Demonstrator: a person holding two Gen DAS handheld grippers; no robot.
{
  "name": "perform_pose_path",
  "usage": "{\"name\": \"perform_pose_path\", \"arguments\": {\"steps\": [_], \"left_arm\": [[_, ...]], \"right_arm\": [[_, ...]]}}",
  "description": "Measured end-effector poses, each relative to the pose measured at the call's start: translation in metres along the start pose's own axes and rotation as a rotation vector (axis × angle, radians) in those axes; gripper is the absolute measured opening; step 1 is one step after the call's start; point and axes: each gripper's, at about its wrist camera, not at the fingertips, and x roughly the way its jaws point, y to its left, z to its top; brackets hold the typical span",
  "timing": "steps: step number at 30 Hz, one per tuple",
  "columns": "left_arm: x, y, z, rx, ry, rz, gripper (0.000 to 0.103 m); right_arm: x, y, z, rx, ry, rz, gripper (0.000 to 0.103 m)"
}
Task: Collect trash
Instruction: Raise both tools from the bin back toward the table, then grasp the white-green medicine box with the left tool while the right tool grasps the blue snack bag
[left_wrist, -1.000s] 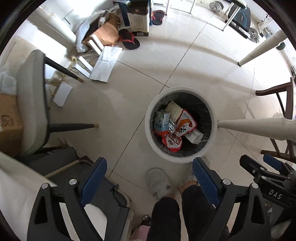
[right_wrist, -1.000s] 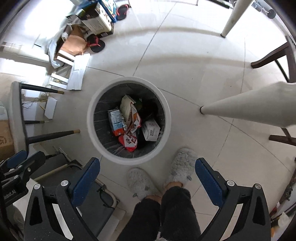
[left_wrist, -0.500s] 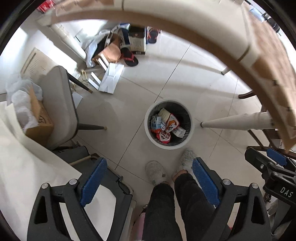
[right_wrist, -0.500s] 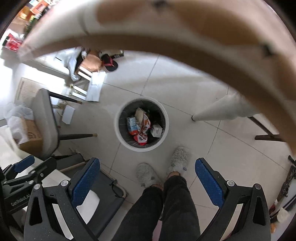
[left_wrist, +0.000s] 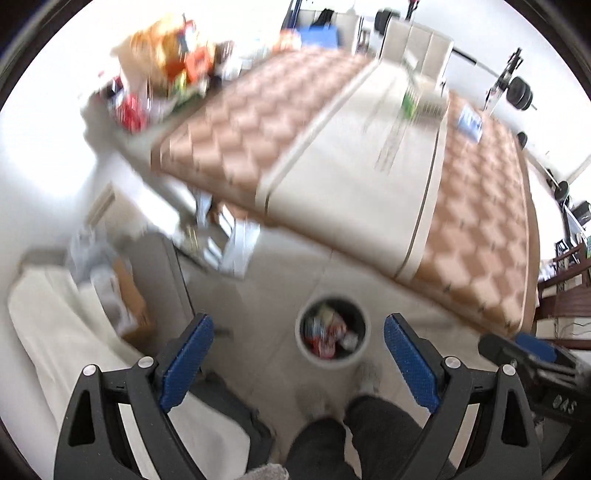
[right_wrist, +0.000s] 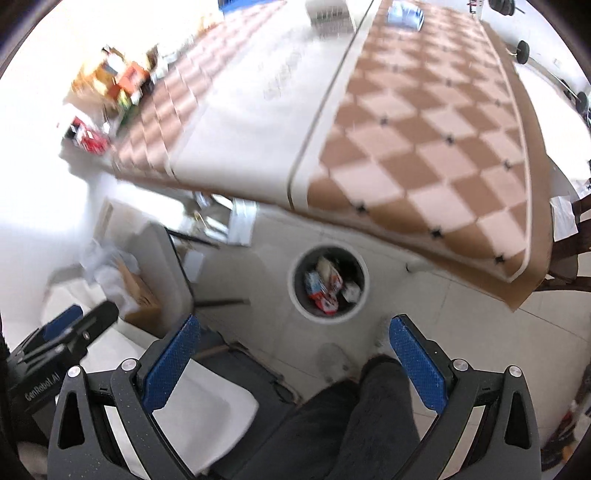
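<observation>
Several wrappers and small cartons lie in the round white bin (right_wrist: 328, 283), which stands on the tiled floor just off the near edge of the checked tablecloth (right_wrist: 424, 147). From the right wrist camera the bin sits at about twelve o'clock from the right gripper (right_wrist: 295, 354); from the left wrist camera the bin (left_wrist: 333, 334) is also near twelve o'clock of the left gripper (left_wrist: 298, 354). Both grippers have their blue pads spread wide with nothing between them, held well above the floor.

Judging by that, one deposit looks finished and the step in hand is finding the next piece of trash. On the table, a small green item (left_wrist: 409, 103) at one o'clock and a blue packet (left_wrist: 470, 123) further right are blurred; whether they are trash cannot be told. The next move likely calls for reaching over the table and closing one gripper on a loose item.

Room is tight below: a grey chair (right_wrist: 166, 269) stands at ten o'clock of the bin, the table edge overhangs near it, and the person's legs (right_wrist: 369, 413) are at six o'clock. Above the tabletop the middle is open
</observation>
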Motion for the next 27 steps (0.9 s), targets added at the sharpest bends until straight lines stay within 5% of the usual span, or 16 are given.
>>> {"name": "perform_pose_path", "arguments": {"steps": [11, 20, 27], "left_arm": [[-0.023, -0.077, 0.14, -0.018, -0.174, -0.035, 0.094], [0.068, -0.137, 0.273, -0.126, -0.074, -0.067, 0.094], [0.161, -0.184, 0.335, -0.141, 0.047, -0.096, 0.093]], "right_arm": [[-0.053, -0.076, 0.135, 0.228, -0.119, 0.034, 0.103], [-0.011, -0.148, 0.309, 0.313, -0.12, 0.008, 0.103], [0.064, -0.19, 0.434, 0.336, -0.067, -0.022, 0.103]]}}
